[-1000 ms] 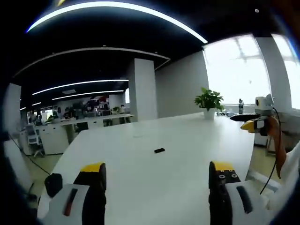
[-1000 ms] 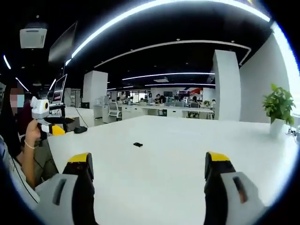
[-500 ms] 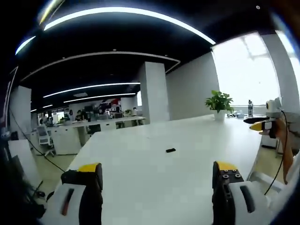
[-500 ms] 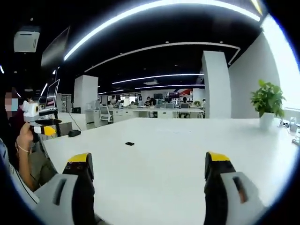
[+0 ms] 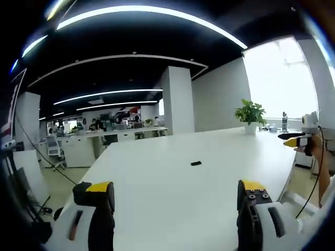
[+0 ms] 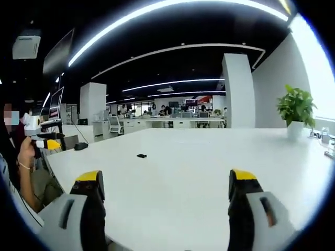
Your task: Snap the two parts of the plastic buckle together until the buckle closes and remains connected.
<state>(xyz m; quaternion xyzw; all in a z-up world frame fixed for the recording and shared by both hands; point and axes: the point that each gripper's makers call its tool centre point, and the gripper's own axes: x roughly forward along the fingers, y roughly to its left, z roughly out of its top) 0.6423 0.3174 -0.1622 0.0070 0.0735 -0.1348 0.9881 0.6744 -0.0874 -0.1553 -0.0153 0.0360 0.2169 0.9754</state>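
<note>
Two grippers, left gripper (image 5: 175,196) and right gripper (image 6: 166,185), we hold with jaws apart above the white bench (image 5: 172,188); the small black buckle (image 5: 196,163) lies ahead at twelve o'clock, well apart from both

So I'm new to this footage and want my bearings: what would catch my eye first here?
The big white table stretches ahead of both grippers, with one small black buckle alone near its middle. The left gripper and right gripper stand open over the near edge, holding nothing. A potted plant sits at the far side by the bright window.
</note>
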